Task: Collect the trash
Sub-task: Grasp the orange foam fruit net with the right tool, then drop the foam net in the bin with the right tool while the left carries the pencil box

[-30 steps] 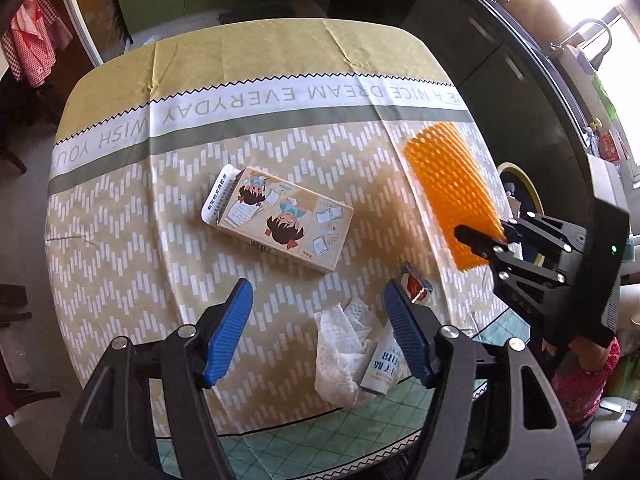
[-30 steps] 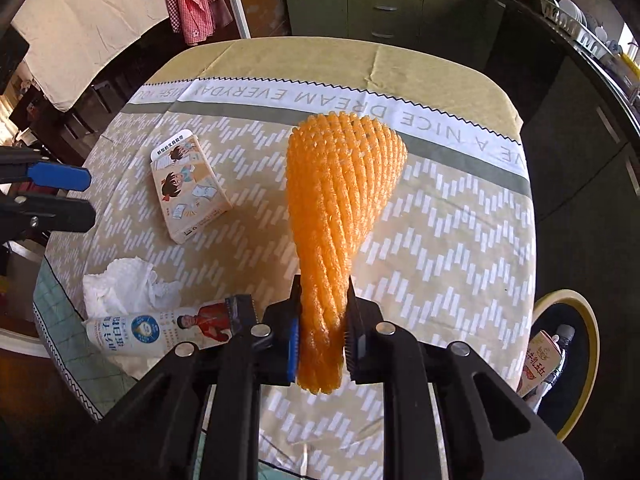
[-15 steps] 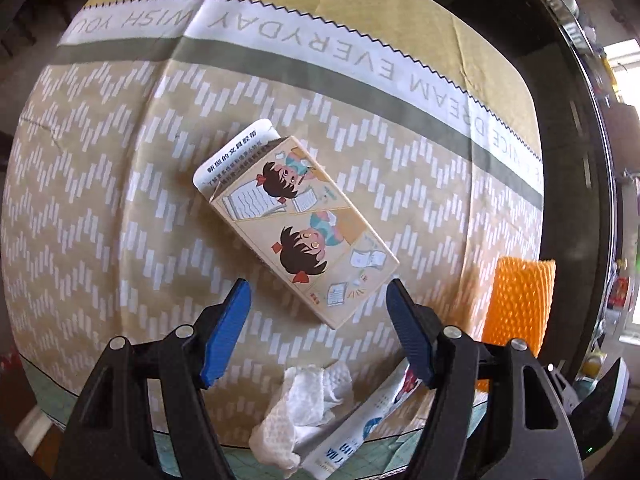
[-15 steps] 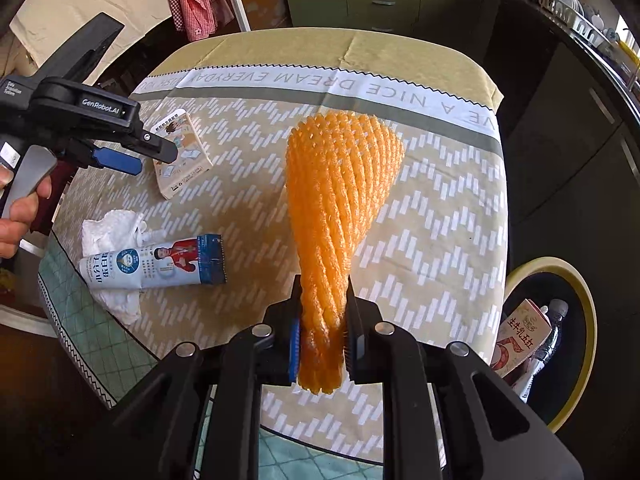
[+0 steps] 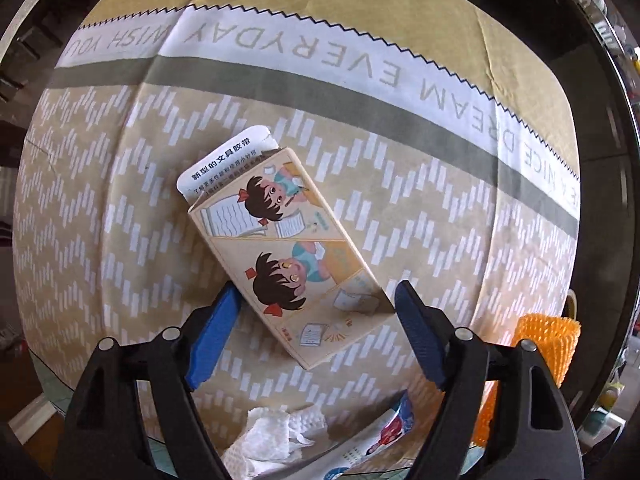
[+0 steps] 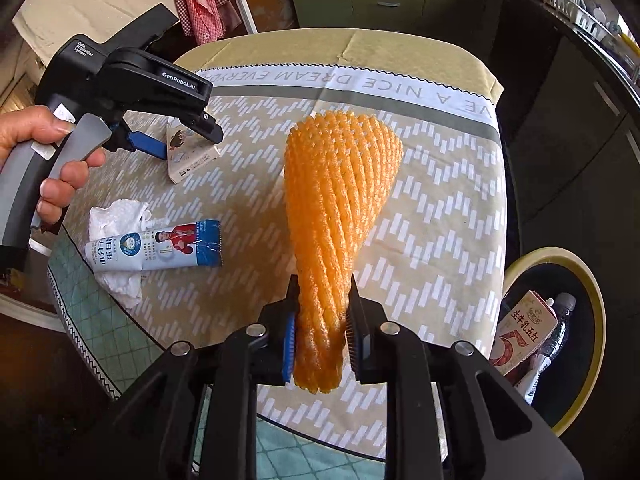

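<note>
Left gripper (image 5: 316, 328): jaws opening, spread wide and pointing down at the table; nothing pinched.
Cartoon-printed carton (image 5: 280, 256): lies flat on the chevron tablecloth (image 5: 120, 200), its lower end between the two blue pads (image 5: 216, 332), apart from both as far as the view shows.
Long axis of carton: runs diagonally, from the open white flap at upper left down to the lower right; the pads stand either side of its narrow width (a favourable line for a squeeze, by my judgement).
Nearer hand: the left; in the right wrist view its gripper hangs directly over the carton.
Look of carton: slim tan cardboard box, cartoon children printed on its face, Chinese text on the flap; light and easily crushed, by appearance.
Right gripper (image 6: 322, 344): jaws opening, but the pads are touching the narrow end of an orange foam fruit net (image 6: 340, 200), whose flared end sticks out over the table.
Bin (image 6: 596, 320): yellow-rimmed, on the floor past the table's right edge; holds a milk carton (image 6: 524, 332) and a bottle.
Other trash: crumpled tissue (image 6: 116, 216) and a blue-and-white wrapper (image 6: 156, 246), near the table's left edge.
</note>
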The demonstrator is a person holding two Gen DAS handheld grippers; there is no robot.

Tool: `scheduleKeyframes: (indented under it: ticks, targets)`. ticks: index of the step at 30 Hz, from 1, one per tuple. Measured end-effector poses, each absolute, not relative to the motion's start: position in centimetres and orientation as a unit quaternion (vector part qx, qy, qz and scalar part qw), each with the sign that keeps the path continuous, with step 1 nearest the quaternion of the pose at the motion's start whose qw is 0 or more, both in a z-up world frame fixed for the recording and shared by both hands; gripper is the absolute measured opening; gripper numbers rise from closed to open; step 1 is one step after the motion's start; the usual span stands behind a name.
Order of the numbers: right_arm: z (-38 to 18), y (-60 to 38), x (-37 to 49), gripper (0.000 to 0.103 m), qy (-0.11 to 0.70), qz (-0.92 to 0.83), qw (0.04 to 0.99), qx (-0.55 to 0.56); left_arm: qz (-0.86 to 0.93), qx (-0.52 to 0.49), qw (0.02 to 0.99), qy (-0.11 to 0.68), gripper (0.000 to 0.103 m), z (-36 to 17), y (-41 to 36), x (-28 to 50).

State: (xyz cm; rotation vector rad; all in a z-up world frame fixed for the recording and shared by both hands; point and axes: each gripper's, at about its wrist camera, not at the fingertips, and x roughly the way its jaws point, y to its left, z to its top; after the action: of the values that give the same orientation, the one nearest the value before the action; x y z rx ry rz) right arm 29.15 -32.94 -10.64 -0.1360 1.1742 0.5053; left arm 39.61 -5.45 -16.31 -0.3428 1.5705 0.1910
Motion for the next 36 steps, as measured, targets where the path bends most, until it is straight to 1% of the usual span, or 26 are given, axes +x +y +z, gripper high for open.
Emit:
scheduleKeyframes:
  ticks: [3,5,9,11,15,22,27,29,30,31,33,36]
  targets:
    - [-10.4,-33.2,28.7,0.021,0.544,0.235,0.802,-0.066,0.086,-0.118,0.684,0.715,0.074,-16.7,-6.3,40.2]
    - [-10.1,-33.4,28.4,0.021,0.541,0.234,0.805,-0.066,0.083,-0.104,0.683,0.718,0.072,-16.8,-6.4,40.6]
    - [-9.3,-34.4,27.5,0.021,0.530,0.226,0.815,-0.064,0.037,-0.021,0.689,0.723,0.068,-17.0,-7.9,41.9]
    - [-8.8,-35.4,27.0,0.019,0.525,0.220,0.820,-0.061,0.015,-0.002,0.690,0.723,0.063,-17.0,-8.4,42.2]
    - [-7.9,-38.2,26.1,0.019,0.520,0.197,0.830,-0.048,-0.007,0.026,0.700,0.714,0.062,-16.1,-8.8,42.7]
    - [-7.6,-47.2,25.8,0.019,0.521,0.091,0.849,-0.005,-0.034,0.029,0.728,0.685,0.060,-11.9,-7.3,41.1]
    - [-9.9,-53.3,26.4,0.019,0.537,0.017,0.843,0.032,-0.046,0.031,0.736,0.675,0.060,-9.8,-7.0,40.3]
    - [-11.7,-54.7,27.0,0.031,0.555,-0.001,0.831,0.032,-0.053,0.033,0.738,0.672,0.060,-9.3,-7.0,40.1]
    - [-12.6,-55.0,27.2,0.052,0.562,-0.008,0.827,0.025,-0.058,0.033,0.739,0.670,0.060,-9.1,-6.9,39.6]
    - [-13.3,-55.2,27.3,0.071,0.563,-0.016,0.826,0.015,-0.063,0.035,0.740,0.669,0.060,-8.7,-7.2,39.2]
    - [-13.9,-55.5,27.2,0.072,0.560,-0.035,0.828,0.006,-0.069,0.043,0.742,0.665,0.060,-7.7,-7.6,38.0]
    - [-13.3,-56.1,26.6,0.072,0.543,-0.042,0.838,0.022,-0.078,0.054,0.744,0.662,0.060,-6.5,-8.1,36.7]
